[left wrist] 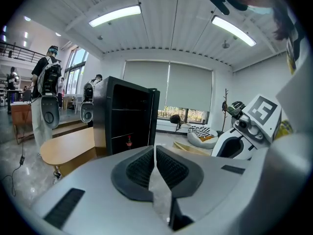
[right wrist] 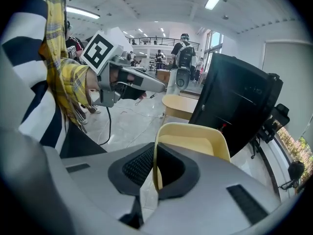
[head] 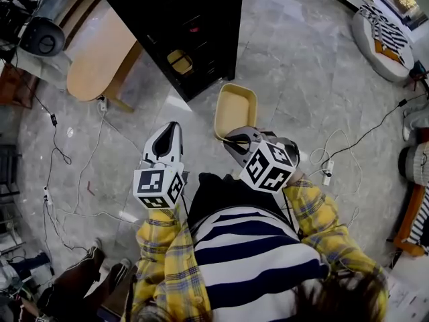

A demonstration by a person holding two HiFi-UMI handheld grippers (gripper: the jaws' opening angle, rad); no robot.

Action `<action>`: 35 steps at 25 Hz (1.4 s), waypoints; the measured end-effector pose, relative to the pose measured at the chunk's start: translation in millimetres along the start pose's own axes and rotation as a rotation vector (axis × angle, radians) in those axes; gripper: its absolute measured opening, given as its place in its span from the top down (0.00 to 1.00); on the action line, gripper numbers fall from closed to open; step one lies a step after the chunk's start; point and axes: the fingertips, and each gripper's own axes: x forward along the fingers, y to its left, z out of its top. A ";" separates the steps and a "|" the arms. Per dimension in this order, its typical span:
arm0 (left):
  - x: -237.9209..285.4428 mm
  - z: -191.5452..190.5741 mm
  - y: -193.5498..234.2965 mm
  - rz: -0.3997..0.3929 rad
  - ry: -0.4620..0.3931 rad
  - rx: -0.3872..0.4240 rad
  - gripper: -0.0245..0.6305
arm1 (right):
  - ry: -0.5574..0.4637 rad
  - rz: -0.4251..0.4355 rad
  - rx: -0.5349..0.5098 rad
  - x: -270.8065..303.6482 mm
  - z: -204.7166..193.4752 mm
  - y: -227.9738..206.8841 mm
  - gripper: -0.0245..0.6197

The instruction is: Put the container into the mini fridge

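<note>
The pale yellow container point(head: 234, 107) is a shallow rounded tray held above the floor in front of the black mini fridge point(head: 186, 29). My right gripper point(head: 236, 139) is shut on its near rim. In the right gripper view the rim point(right wrist: 155, 155) runs between the jaws and the tray point(right wrist: 195, 142) tilts up toward the fridge point(right wrist: 239, 106). My left gripper point(head: 169, 138) is shut with nothing in it, left of the container and apart from it. The left gripper view shows its pads point(left wrist: 142, 168) pressed together, with the fridge point(left wrist: 126, 119) ahead showing dark shelves and a small red item.
A light wooden table point(head: 99, 51) stands left of the fridge. Cables and a power strip point(head: 327, 170) lie on the marble floor. A striped cushion point(head: 383, 33) is at the far right. People stand in the background point(left wrist: 46, 89). The person's striped shirt and plaid sleeves fill the near edge.
</note>
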 end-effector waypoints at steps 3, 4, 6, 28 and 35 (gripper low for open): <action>8.1 -0.9 0.3 0.004 0.017 0.028 0.92 | 0.002 0.016 0.018 5.2 -4.2 -6.5 0.90; 11.7 -0.9 1.7 0.006 0.021 0.030 0.92 | 0.000 0.021 0.021 7.2 -4.3 -8.5 0.90; 21.9 -0.3 3.8 0.003 0.022 0.025 0.93 | 0.001 0.025 0.022 11.6 -4.7 -15.5 0.90; 160.7 -9.9 53.5 -0.213 0.066 -0.005 0.94 | 0.098 0.049 0.102 109.9 0.9 -100.9 0.90; 199.4 -31.9 66.4 -0.256 0.104 0.042 0.94 | 0.094 0.046 0.149 135.9 -6.2 -120.6 0.90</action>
